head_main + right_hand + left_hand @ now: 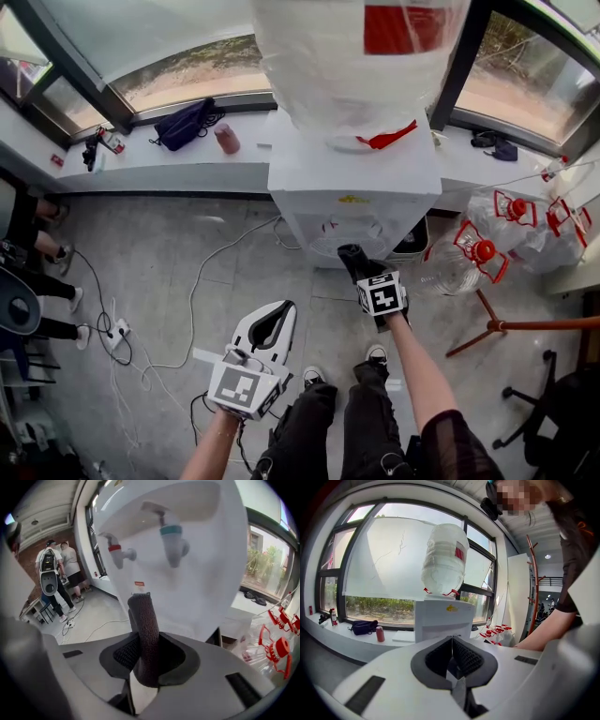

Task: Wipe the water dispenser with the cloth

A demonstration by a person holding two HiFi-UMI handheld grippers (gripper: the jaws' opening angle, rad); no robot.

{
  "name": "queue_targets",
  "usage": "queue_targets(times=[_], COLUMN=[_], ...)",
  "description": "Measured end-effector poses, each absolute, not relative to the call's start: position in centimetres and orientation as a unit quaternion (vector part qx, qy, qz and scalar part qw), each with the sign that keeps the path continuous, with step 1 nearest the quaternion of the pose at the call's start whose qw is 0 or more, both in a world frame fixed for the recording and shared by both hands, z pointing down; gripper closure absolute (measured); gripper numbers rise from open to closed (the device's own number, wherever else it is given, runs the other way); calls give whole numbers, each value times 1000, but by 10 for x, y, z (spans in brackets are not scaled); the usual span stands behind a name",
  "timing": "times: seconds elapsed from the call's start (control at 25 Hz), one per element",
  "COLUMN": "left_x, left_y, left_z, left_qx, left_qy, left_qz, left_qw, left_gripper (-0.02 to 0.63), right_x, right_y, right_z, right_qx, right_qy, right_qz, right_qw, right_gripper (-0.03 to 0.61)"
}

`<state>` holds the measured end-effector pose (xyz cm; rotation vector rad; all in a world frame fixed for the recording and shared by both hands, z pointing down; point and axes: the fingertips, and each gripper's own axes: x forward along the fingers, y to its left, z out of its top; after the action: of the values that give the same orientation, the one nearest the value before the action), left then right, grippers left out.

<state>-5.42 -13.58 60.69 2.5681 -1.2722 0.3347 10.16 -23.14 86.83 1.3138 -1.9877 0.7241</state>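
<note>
The white water dispenser (354, 187) stands against the window ledge with a plastic-wrapped bottle (356, 56) on top. My right gripper (356, 267) is shut on a folded dark brown cloth (349, 253), held just in front of the dispenser's lower front. In the right gripper view the cloth (143, 611) sticks up out of that gripper (149, 641), close below the red tap (117, 552) and the teal tap (171, 538). My left gripper (272, 323) hangs lower and to the left, shut and empty. Its view (452, 641) faces the dispenser (443, 618) from a distance.
Empty jugs with red caps (473, 258) lie right of the dispenser beside a wooden stand (525, 326). Cables (197, 281) and a power strip (117, 335) cross the floor at left. A dark bag (183, 122) sits on the ledge. People stand at the left (61, 569).
</note>
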Motion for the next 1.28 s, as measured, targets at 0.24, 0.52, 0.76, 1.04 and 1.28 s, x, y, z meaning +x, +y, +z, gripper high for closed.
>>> queue_targets(times=[0.24,0.52,0.76,1.04,1.28], left_x=[-84,-98,-101,-79,-53], left_y=[-132,-135,-131,-139,-143], left_z=[638,662,678,670,668], left_qx=[869,866,861,872,877], left_qy=[-461,-469,-465,-447,-431], left_qz=[124,118,151,148,160], left_qw=[128,128,140,134,138], left_gripper=[595,595,595,595,595], right_x=[19,-5,35,95,163], right_y=[-239,-251,-257,-248,-249], right_z=[903,934,949,950,946], right_qx=[450,442,471,480,507], right_qy=[-787,-789,-763,-750,-724], right_qz=[275,279,300,302,301], right_qw=[320,324,326,340,357], right_gripper=[465,465,465,463,463])
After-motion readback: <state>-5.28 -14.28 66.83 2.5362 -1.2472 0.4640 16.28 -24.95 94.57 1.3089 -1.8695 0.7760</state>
